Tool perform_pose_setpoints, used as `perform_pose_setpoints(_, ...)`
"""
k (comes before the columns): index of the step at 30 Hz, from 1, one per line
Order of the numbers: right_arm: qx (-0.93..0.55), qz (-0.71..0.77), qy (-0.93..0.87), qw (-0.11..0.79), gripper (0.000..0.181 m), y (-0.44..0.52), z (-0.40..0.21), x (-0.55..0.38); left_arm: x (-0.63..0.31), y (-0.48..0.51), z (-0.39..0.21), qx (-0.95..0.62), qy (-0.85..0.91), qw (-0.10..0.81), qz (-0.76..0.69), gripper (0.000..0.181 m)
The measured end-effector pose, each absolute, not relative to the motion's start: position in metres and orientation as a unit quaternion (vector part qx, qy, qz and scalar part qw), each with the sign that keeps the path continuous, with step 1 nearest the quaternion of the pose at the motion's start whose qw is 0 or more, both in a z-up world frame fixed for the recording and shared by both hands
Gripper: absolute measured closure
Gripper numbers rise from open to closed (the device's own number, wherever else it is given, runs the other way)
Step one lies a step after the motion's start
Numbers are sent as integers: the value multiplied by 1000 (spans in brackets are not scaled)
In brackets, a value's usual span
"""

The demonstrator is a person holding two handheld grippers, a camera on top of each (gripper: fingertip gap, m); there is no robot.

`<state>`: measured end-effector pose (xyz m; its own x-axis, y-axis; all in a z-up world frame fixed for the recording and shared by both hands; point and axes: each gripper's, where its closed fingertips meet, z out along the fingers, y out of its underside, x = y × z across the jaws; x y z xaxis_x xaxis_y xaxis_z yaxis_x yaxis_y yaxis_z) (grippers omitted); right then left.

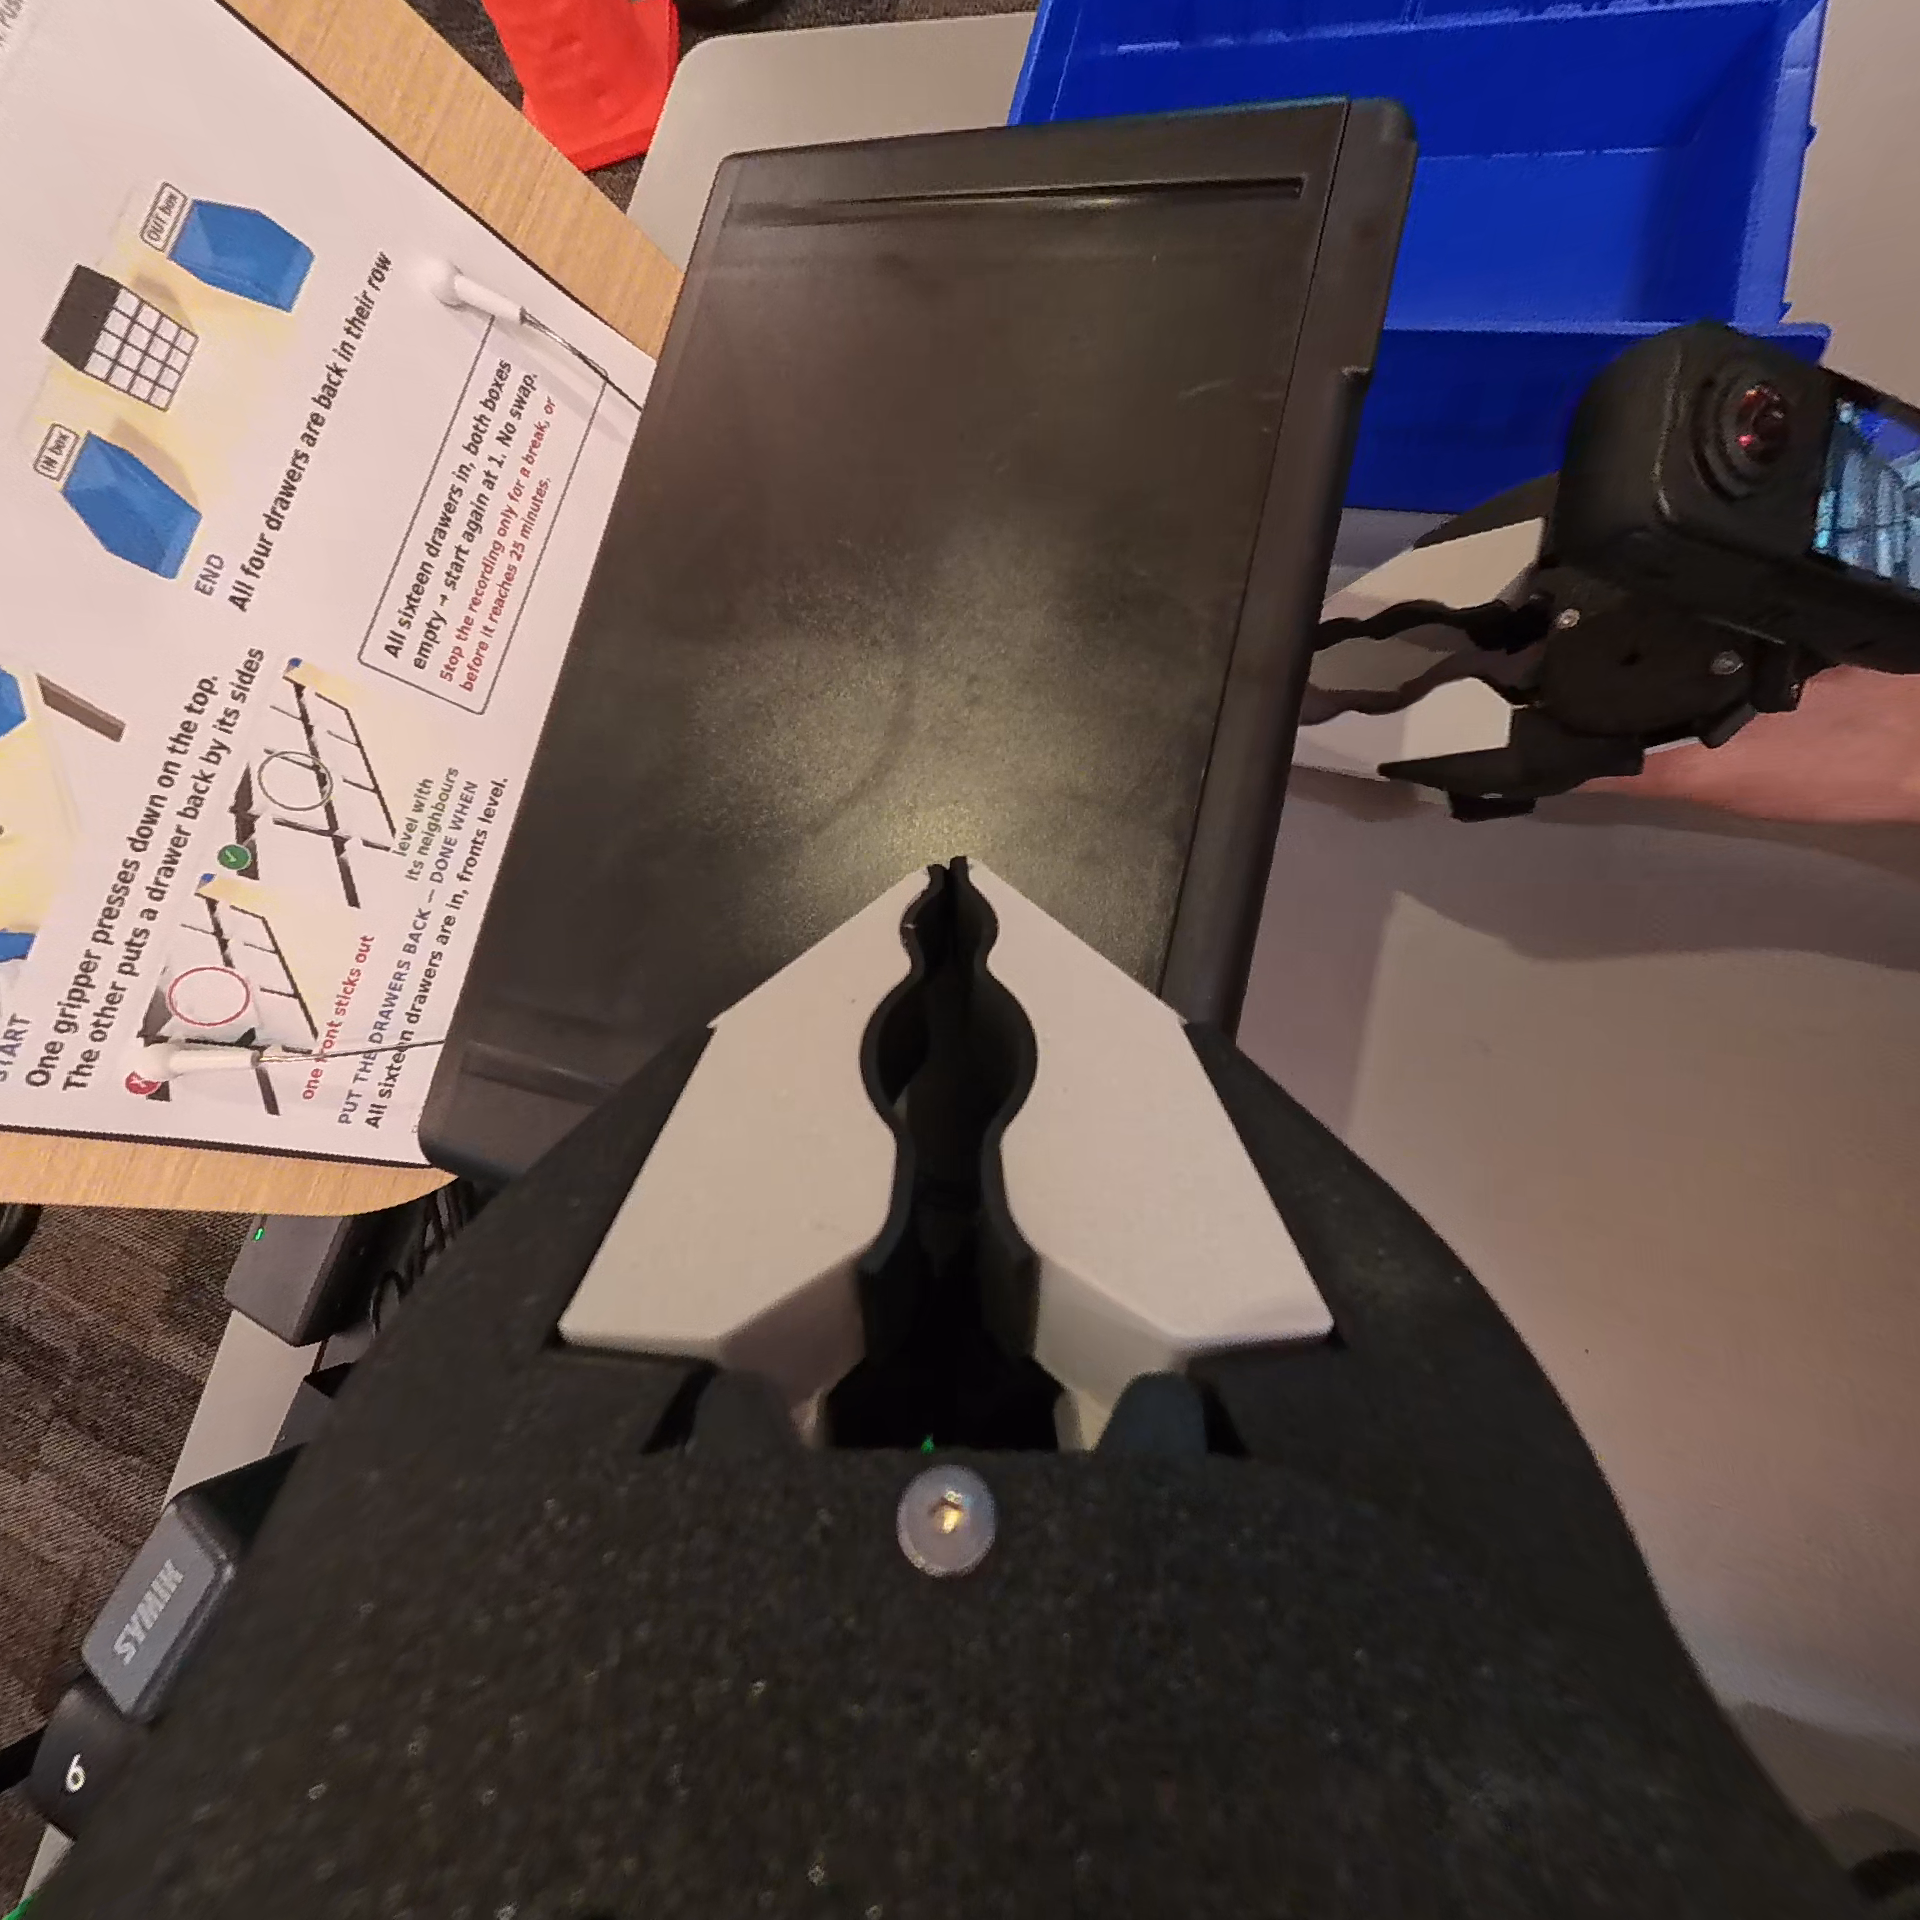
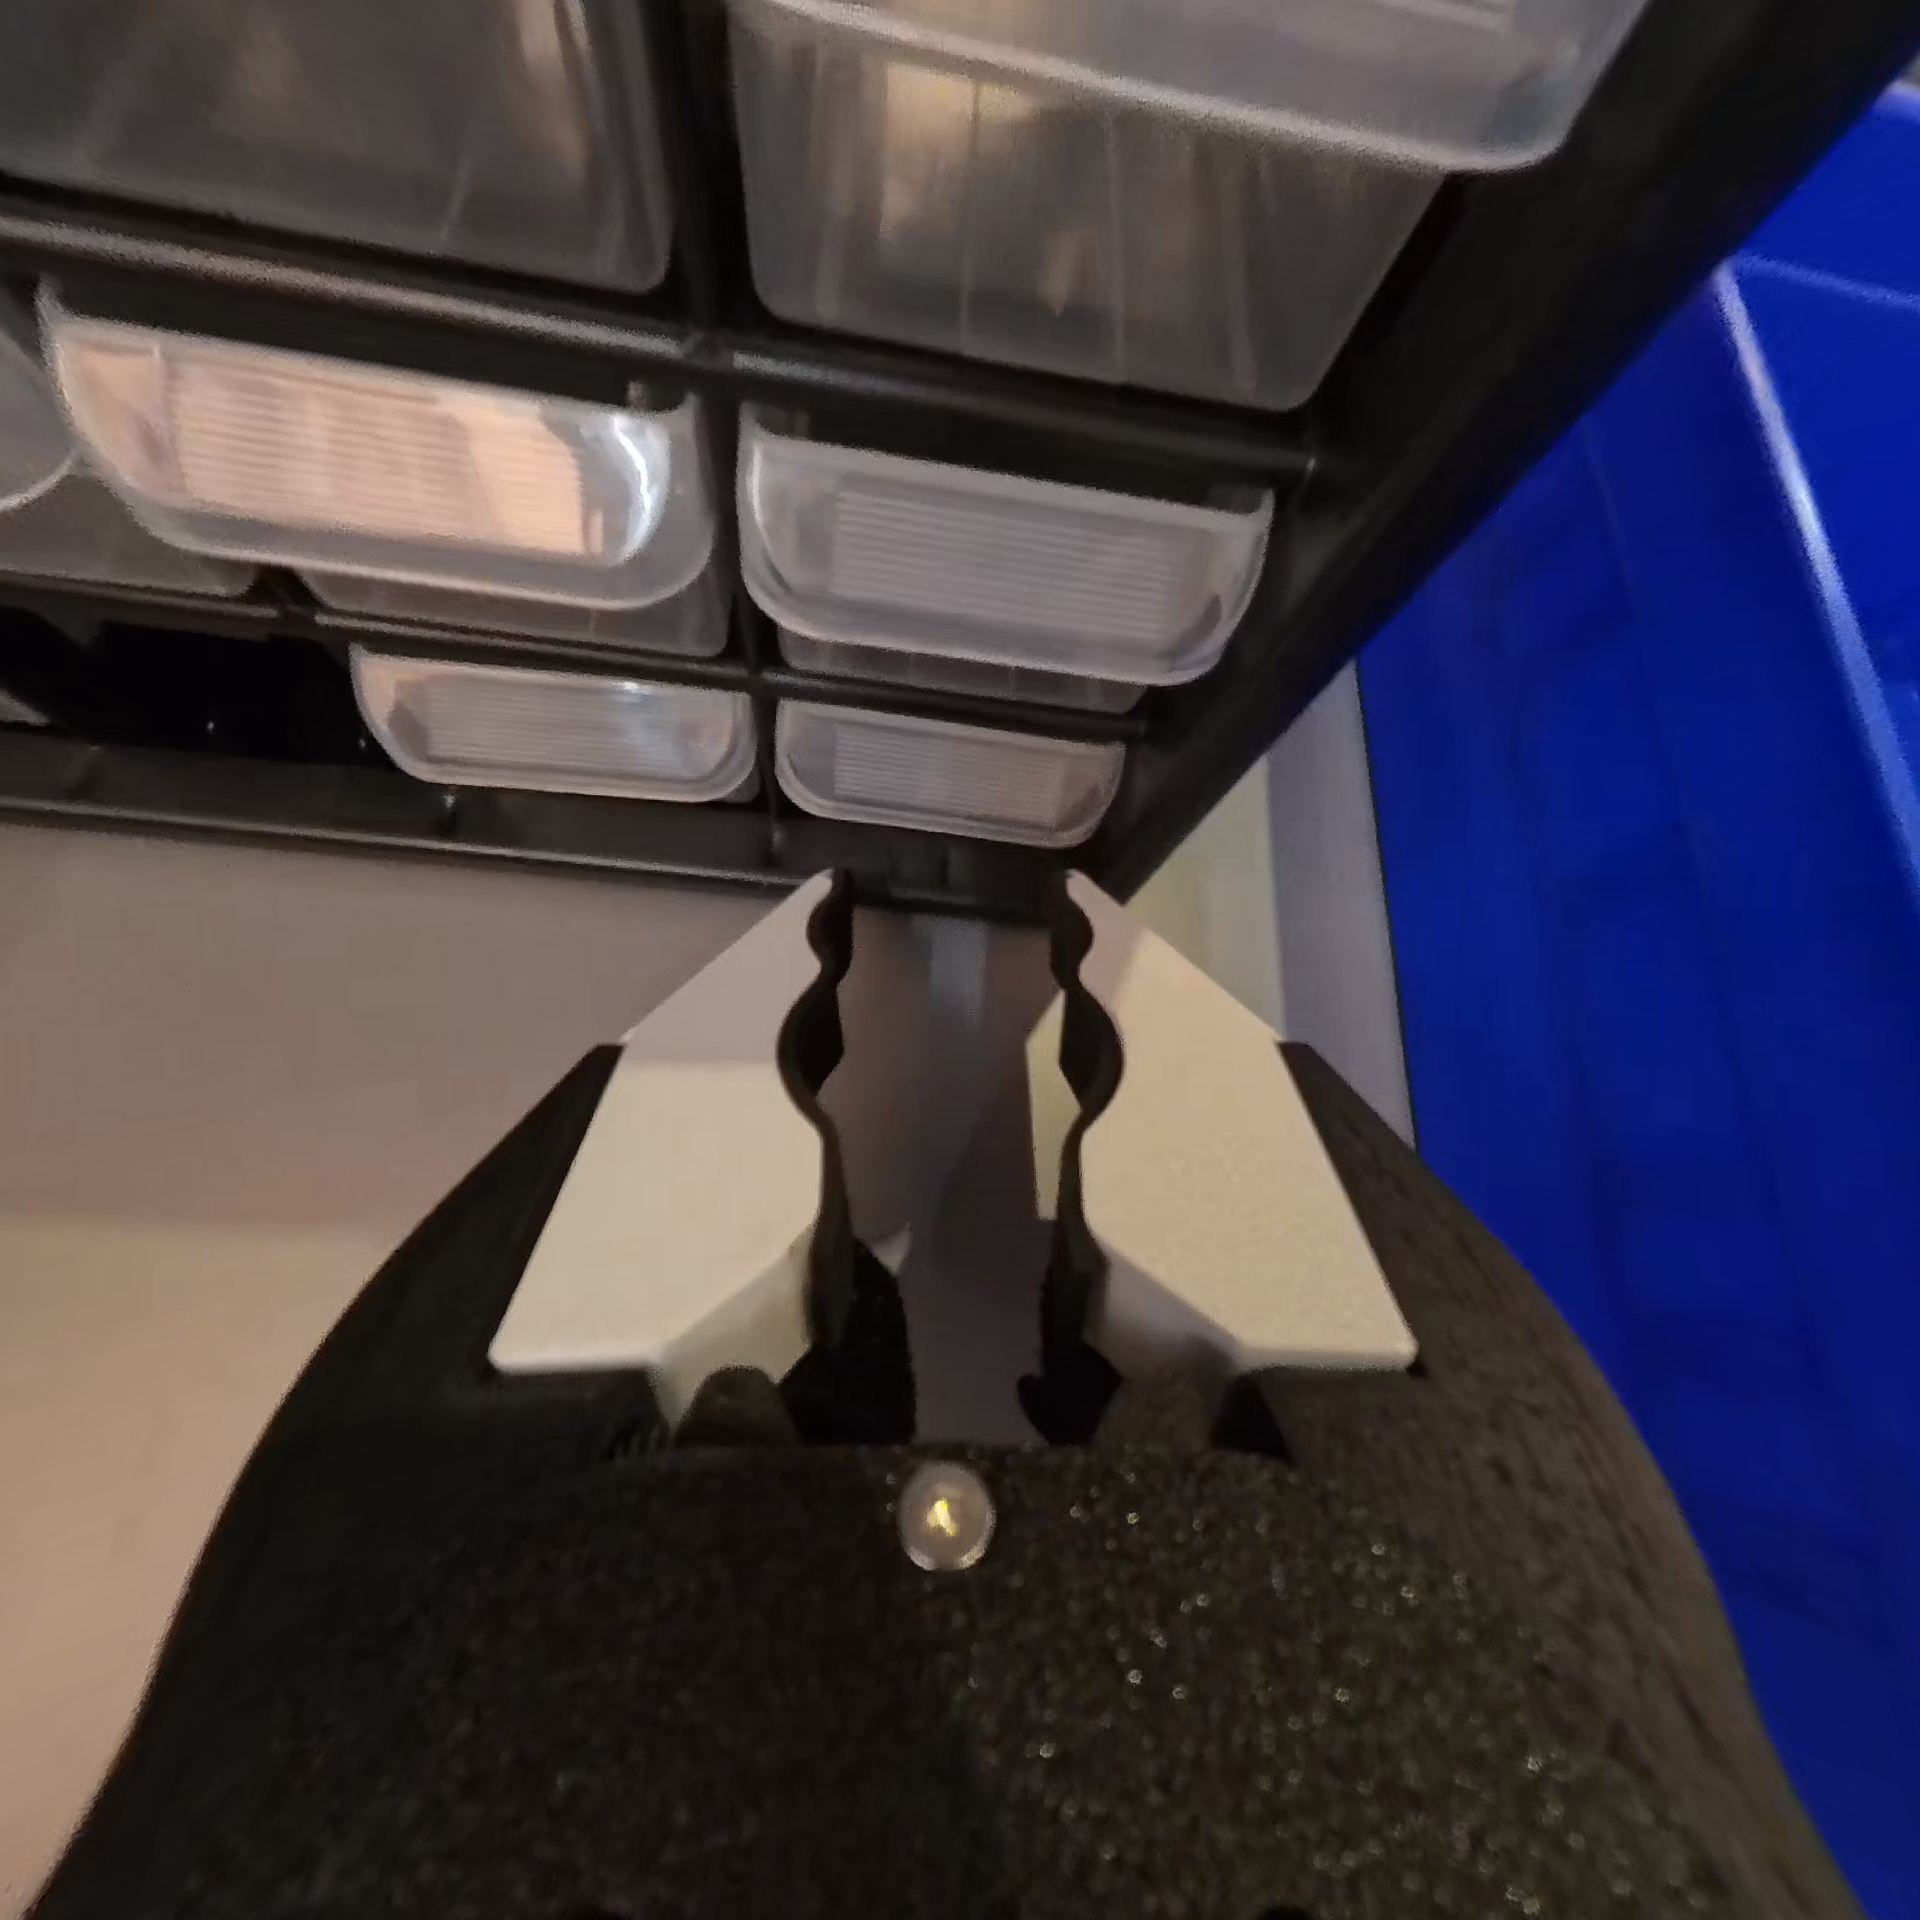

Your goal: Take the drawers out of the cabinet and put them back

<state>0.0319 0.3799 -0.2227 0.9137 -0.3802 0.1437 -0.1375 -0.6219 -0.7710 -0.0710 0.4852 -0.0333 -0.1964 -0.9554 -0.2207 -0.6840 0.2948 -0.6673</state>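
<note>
While left gripper (image 1: 954, 868) presses together on cabinet (image 1: 987, 520) — right gripper (image 2: 951, 883) spread | drawers (image 2: 940, 774) in

A pale grey table (image 1: 1558, 1195) carries a black drawer cabinet (image 1: 987, 540) — the landmark here. Behind the cabinet sits a blue bin (image 1: 1507, 208); to its left, a wooden board (image 1: 499, 135) with a printed instruction sheet (image 1: 260, 571).

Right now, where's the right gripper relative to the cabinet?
In the right wrist view the right gripper is open at the cabinet's bottom right corner, just below the lowest right-hand drawer, with the blue bin to its right.
</note>
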Motion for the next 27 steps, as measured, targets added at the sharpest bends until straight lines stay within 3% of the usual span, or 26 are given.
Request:
perform_pose_setpoints(9,-870,-64,117,474,142,339,-200,-30,-76,480,-29,-530,756,299,-241,181)
perform_pose_setpoints(14,-873,-57,66,480,142,313,-189,-62,-140,491,14,-548,721,333,-262,161)
perform_pose_setpoints(16,-872,-77,48,481,142,303,-189,-65,-191,494,-7,-558,743,297,-222,157)
perform_pose_setpoints(21,-871,-53,29,487,143,298,-194,-82,-317,520,-131,-562,820,111,-5,155)
perform_pose_setpoints(23,-868,-47,25,494,143,304,-191,-84,-349,522,-174,-564,825,33,27,151)
perform_pose_setpoints(27,-861,-48,10,506,143,312,-182,-88,-374,534,-213,-590,805,-32,43,153)
